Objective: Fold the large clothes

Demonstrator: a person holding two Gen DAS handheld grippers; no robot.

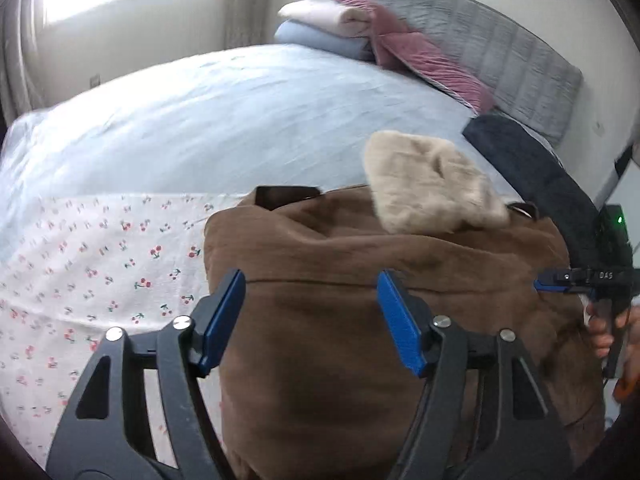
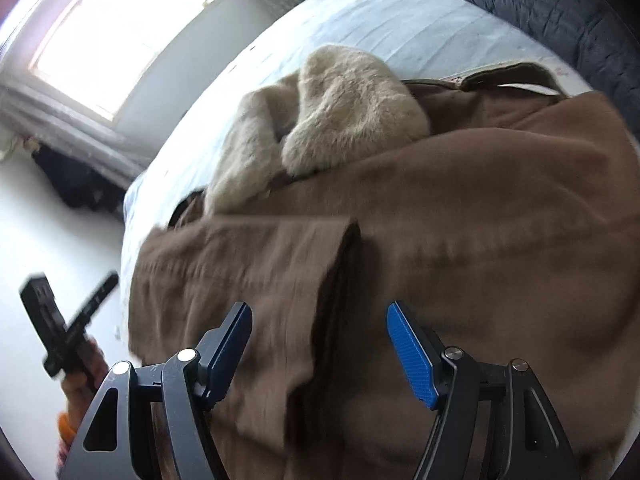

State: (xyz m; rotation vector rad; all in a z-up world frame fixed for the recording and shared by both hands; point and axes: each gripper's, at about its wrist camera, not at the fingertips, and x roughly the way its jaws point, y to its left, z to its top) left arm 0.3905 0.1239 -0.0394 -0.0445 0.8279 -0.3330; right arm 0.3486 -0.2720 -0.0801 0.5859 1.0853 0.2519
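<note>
A large brown coat (image 1: 360, 320) with a beige fur collar (image 1: 428, 184) lies folded on the bed. It also shows in the right wrist view (image 2: 460, 240), with its fur collar (image 2: 340, 116) at the far side. My left gripper (image 1: 312, 316) is open and empty, hovering just above the coat's near part. My right gripper (image 2: 320, 344) is open and empty above a folded flap of the coat. The right gripper also shows in the left wrist view (image 1: 560, 280) at the coat's right edge. The left gripper shows blurred in the right wrist view (image 2: 68, 320) at the far left.
The coat rests on a white cherry-print cloth (image 1: 100, 264) over a pale blue bedsheet (image 1: 240, 120). A dark quilted garment (image 1: 532, 168) lies to the right. Folded pillows and a pink blanket (image 1: 400, 40) sit by the grey headboard (image 1: 500, 40). A window (image 2: 120, 32) is beyond the bed.
</note>
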